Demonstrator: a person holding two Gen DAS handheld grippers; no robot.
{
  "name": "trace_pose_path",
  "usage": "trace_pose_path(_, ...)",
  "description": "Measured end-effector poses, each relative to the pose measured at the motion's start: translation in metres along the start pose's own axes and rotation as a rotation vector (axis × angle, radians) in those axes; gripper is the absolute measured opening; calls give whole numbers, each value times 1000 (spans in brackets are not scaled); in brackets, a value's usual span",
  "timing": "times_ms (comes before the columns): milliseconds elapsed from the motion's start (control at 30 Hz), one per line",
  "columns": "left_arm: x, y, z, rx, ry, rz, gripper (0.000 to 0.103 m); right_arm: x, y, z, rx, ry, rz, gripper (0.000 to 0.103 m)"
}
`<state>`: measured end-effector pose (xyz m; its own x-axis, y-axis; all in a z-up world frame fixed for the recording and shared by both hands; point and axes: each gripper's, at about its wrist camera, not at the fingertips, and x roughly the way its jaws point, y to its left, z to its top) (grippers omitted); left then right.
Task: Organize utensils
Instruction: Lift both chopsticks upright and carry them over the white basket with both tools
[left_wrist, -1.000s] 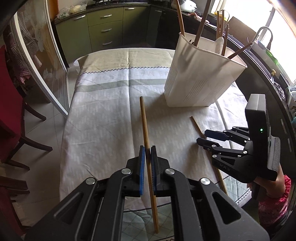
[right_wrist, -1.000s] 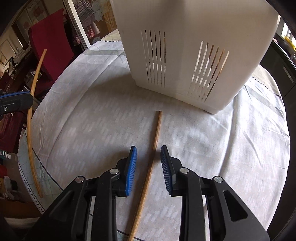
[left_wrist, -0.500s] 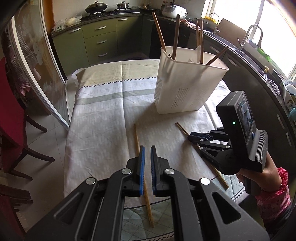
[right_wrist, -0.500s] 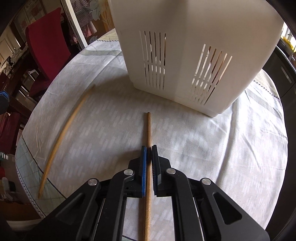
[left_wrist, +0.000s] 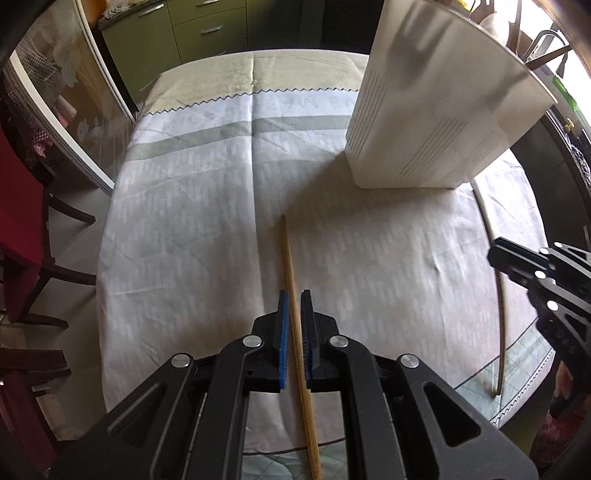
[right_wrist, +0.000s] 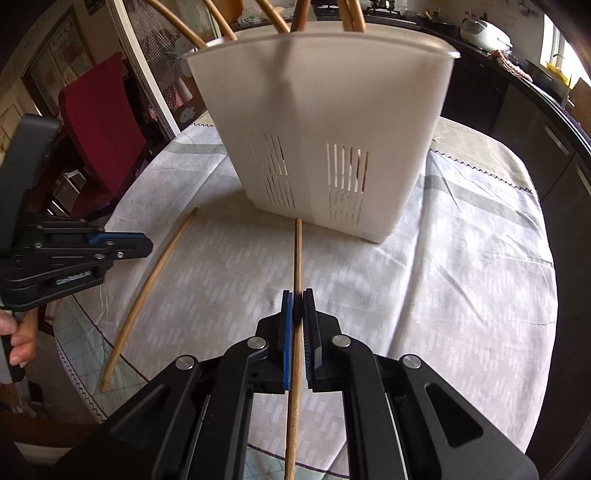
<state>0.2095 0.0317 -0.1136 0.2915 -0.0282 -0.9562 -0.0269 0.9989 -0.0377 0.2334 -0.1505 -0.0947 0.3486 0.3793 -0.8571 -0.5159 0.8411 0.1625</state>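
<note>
A white slotted utensil holder (left_wrist: 436, 122) stands on the clothed table, with several wooden sticks in it (right_wrist: 325, 122). My left gripper (left_wrist: 294, 306) straddles a wooden stick (left_wrist: 291, 273) lying on the cloth; its jaws stand slightly apart, with a small gap on each side of the stick. In the right wrist view the left gripper (right_wrist: 144, 245) sits above that stick (right_wrist: 147, 291). My right gripper (right_wrist: 297, 306) is shut on a second wooden stick (right_wrist: 297, 254) and holds it pointing at the holder. That stick also shows in the left wrist view (left_wrist: 495, 280).
The table wears a white and grey cloth (left_wrist: 192, 206) with a beige far end. A red chair (right_wrist: 99, 122) stands at the left side. Green kitchen cabinets (left_wrist: 207, 29) lie beyond the far edge. A dark counter (right_wrist: 535, 110) runs along the right.
My left gripper dropped low over the stick lying on the cloth, jaws now slightly apart around it. My right gripper closed on the second stick and raised it towards the holder.
</note>
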Motion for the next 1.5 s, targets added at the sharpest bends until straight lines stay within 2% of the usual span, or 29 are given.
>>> trace_pose_path(367, 24, -4, 11, -17, 41, 26, 6, -61, -35, -16, 56, -106, 15, 6)
trace_pose_path(567, 26, -8, 11, -14, 38, 49, 6, -79, -30, -16, 56, -154, 34, 6)
trace_pose_path(667, 23, -9, 10, -22, 37, 29, 6, -91, -30, -17, 53, -181, 43, 6)
trace_pose_path(767, 5, -11, 9, -9, -22, 34, 6, -104, -31, -20, 54, -207, 50, 6)
trace_pose_path(967, -57, -16, 1, 23, -167, 18, 6, -126, -35, -26, 64, -257, 51, 6)
trace_pose_path(1167, -114, -18, -20, 41, -305, 12, 6, -138, -36, -33, 70, -278, 50, 6)
trace_pose_path(1267, -132, -19, -28, 43, -342, 3, 6, -142, -34, -34, 66, -286, 47, 6)
trace_pose_path(1500, -151, -16, -42, 46, -371, -19, 6, -146, -26, -37, 50, -291, 42, 6)
